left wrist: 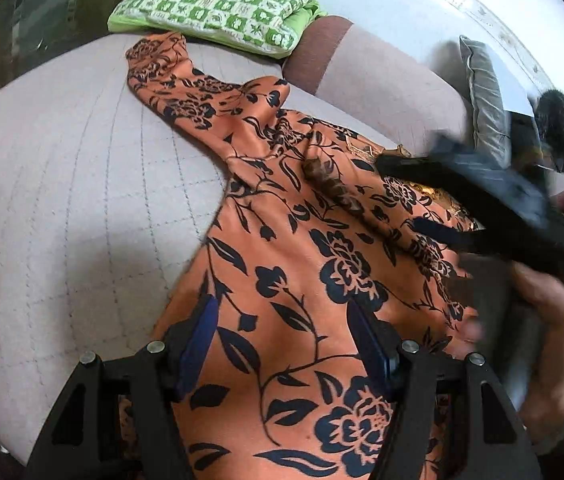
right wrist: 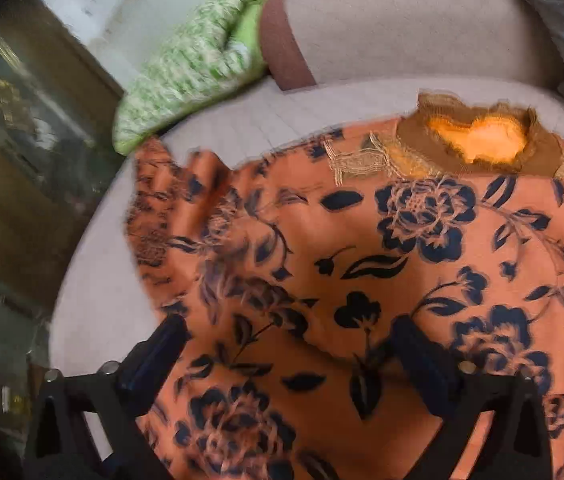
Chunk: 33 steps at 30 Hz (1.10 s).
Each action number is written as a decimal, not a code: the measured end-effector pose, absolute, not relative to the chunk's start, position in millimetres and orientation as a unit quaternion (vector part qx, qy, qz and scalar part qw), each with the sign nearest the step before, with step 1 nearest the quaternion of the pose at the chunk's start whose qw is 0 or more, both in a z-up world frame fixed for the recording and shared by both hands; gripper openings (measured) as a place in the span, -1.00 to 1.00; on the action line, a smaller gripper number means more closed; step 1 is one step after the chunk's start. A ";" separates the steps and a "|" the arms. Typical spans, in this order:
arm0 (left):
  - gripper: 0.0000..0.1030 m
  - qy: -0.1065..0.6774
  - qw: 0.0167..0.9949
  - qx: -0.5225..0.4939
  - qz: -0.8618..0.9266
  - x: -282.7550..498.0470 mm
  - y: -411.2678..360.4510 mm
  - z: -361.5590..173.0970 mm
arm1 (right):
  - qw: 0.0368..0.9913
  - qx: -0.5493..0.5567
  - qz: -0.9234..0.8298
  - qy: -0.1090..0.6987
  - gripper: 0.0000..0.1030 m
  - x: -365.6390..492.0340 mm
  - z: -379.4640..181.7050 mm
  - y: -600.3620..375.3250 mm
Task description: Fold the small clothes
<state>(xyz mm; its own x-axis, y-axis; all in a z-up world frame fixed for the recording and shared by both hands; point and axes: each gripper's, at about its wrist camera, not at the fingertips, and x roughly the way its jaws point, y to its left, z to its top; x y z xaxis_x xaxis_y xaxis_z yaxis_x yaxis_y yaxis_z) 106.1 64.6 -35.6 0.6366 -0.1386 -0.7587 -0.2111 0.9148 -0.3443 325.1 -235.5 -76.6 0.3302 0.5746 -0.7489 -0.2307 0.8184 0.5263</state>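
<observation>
An orange top [left wrist: 297,264] with dark blue flowers lies spread on a pale quilted sofa seat [left wrist: 62,184]. One sleeve [left wrist: 170,80] stretches to the far left. My left gripper [left wrist: 282,312] is open, just above the lower body of the top. In the left wrist view the right gripper [left wrist: 481,188] shows blurred at the right, over the top's collar side, with the hand holding it. In the right wrist view the right gripper [right wrist: 285,332] is open above the top [right wrist: 361,264], with the brown lace collar [right wrist: 477,144] ahead. Nothing is held.
A green and white checked cushion [left wrist: 218,4] lies at the back of the seat, also in the right wrist view [right wrist: 190,68]. The sofa backrest [left wrist: 377,80] rises behind the top. A grey cushion [left wrist: 485,100] stands at the right. A dark glass cabinet [right wrist: 22,128] is at the left.
</observation>
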 end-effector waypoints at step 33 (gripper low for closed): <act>0.31 0.384 0.916 -0.105 -0.051 195.8 24.6 21.3 | 0.769 0.463 0.087 0.433 0.97 269.4 -62.0 -582.4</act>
